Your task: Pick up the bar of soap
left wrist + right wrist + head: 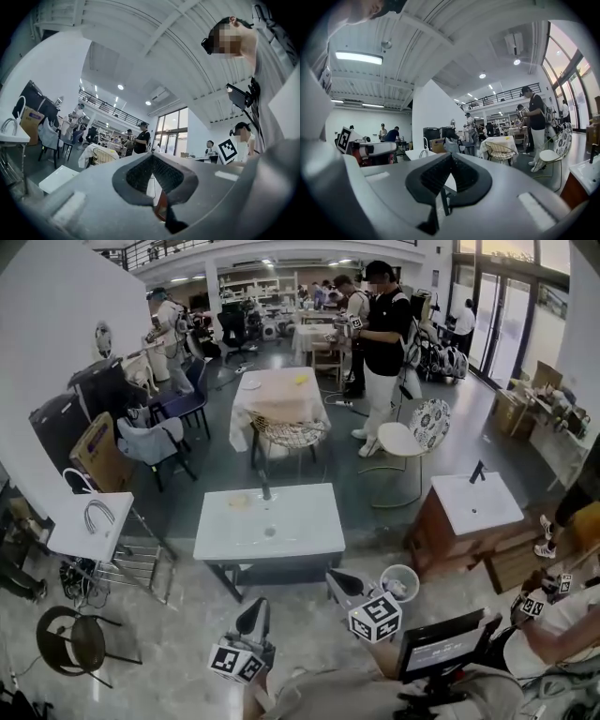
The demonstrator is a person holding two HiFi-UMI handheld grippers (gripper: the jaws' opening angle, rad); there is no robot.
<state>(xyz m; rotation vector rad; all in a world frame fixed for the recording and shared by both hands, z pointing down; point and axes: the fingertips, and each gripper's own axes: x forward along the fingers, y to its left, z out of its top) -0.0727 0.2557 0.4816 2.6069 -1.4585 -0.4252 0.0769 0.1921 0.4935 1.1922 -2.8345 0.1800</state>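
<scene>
A white washbasin table (pixel 309 531) stands in the middle of the head view, with a dark tap (pixel 265 491) at its back edge. A small pale yellowish piece, seemingly the bar of soap (pixel 239 502), lies on the top left of the tap. My left gripper (pixel 253 611) and right gripper (pixel 339 579) hover in front of the table's near edge, well short of the soap. Both are shut and hold nothing. In the left gripper view the left gripper (pixel 151 174) points up at the hall, and the right gripper (pixel 450 169) does the same in its view.
A second basin on a wooden cabinet (pixel 476 504) stands at the right, with a white bucket (pixel 401 581) on the floor near my right gripper. A white side table (pixel 70 535) and a round black stool (pixel 75 641) are at the left. Another person (pixel 562 610) stands at the lower right.
</scene>
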